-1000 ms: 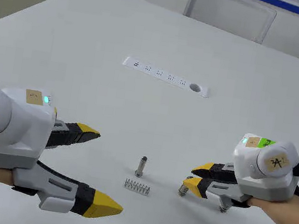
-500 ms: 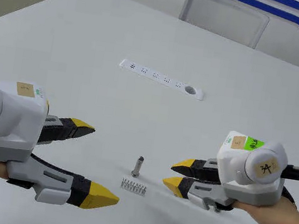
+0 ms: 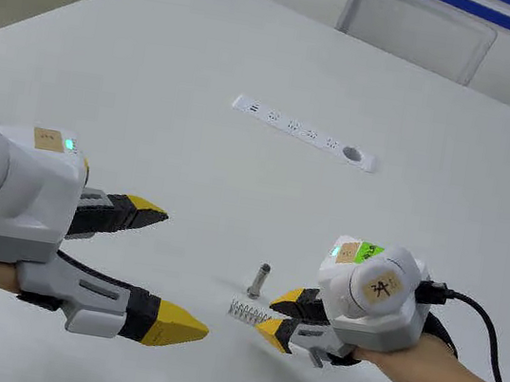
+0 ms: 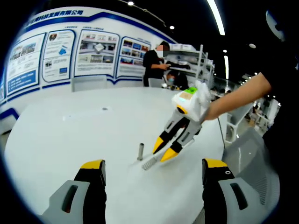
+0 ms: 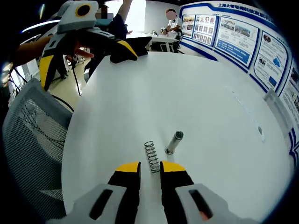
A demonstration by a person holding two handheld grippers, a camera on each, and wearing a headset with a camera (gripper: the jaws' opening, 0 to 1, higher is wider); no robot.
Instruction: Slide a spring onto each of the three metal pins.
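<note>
A bare metal pin [image 3: 260, 279] stands upright on the white table [image 3: 206, 68]. Just in front of it a loose spring [image 3: 242, 311] lies flat. My right gripper [image 3: 273, 313] comes in low from the right, its jaws a narrow gap apart. In the right gripper view the spring's [image 5: 151, 157] near end lies between the fingertips of the right gripper [image 5: 150, 169], with the pin [image 5: 174, 142] just beyond. My left gripper [image 3: 166, 269] hovers wide open to the left of both. Its own view shows the spring [image 4: 149, 162], the pin [image 4: 140, 151] and the right gripper [image 4: 166, 150].
A white power strip [image 3: 307, 133] lies across the table's middle, and a chair [image 3: 418, 28] stands at the far edge. A black cable [image 3: 476, 315] trails from the right gripper. A mesh chair [image 5: 28, 154] sits beside the table. People [image 4: 156, 65] stand in the background.
My right gripper has moved left along the table to the loose spring, so its tips now flank the spring's end. The left gripper has hardly moved and stays open.
</note>
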